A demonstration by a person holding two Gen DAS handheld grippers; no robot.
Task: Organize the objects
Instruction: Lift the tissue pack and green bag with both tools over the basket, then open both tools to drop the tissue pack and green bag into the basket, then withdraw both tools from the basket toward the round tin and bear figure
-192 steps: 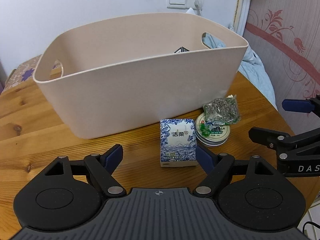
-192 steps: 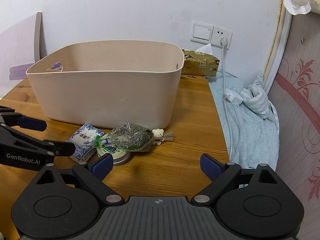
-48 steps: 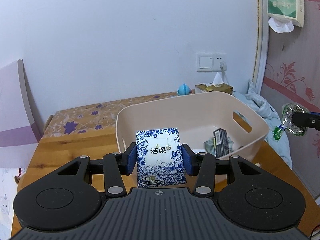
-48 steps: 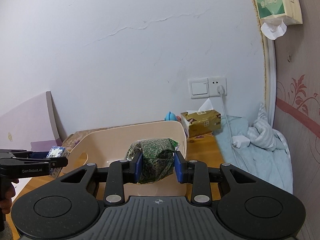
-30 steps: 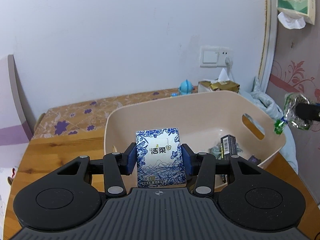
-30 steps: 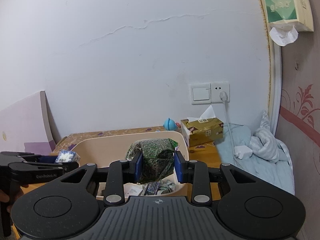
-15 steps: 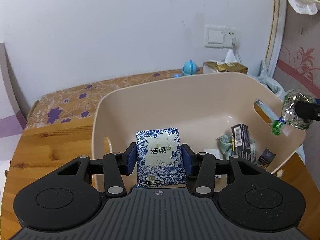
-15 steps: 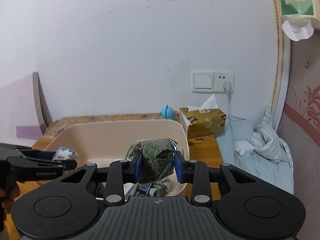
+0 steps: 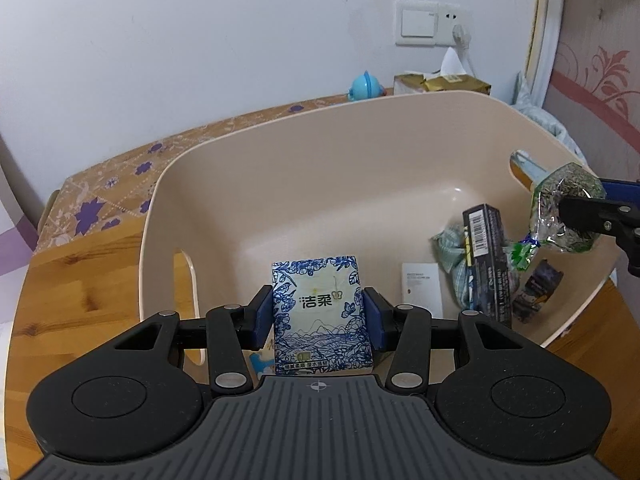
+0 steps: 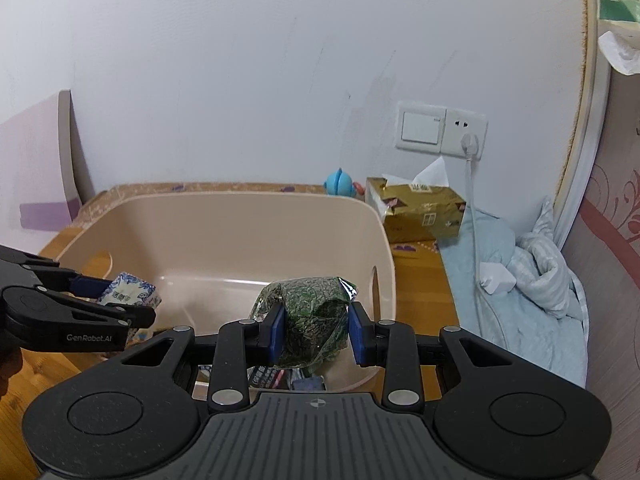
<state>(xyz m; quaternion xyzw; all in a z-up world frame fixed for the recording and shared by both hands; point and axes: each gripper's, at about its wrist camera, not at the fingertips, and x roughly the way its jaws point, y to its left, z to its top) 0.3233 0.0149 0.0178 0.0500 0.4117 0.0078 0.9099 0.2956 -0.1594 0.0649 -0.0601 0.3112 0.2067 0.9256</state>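
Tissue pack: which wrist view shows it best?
Left wrist view. The tissue pack faces the camera, printed front fully readable, clamped between the left tongs over the tub. The right wrist view shows only one corner of it behind the left tongs.

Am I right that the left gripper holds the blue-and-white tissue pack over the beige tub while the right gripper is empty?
Not quite. The right gripper is not empty: the right wrist view shows it shut on a clear bag of green leaves. The left gripper does hold the tissue pack over the tub.
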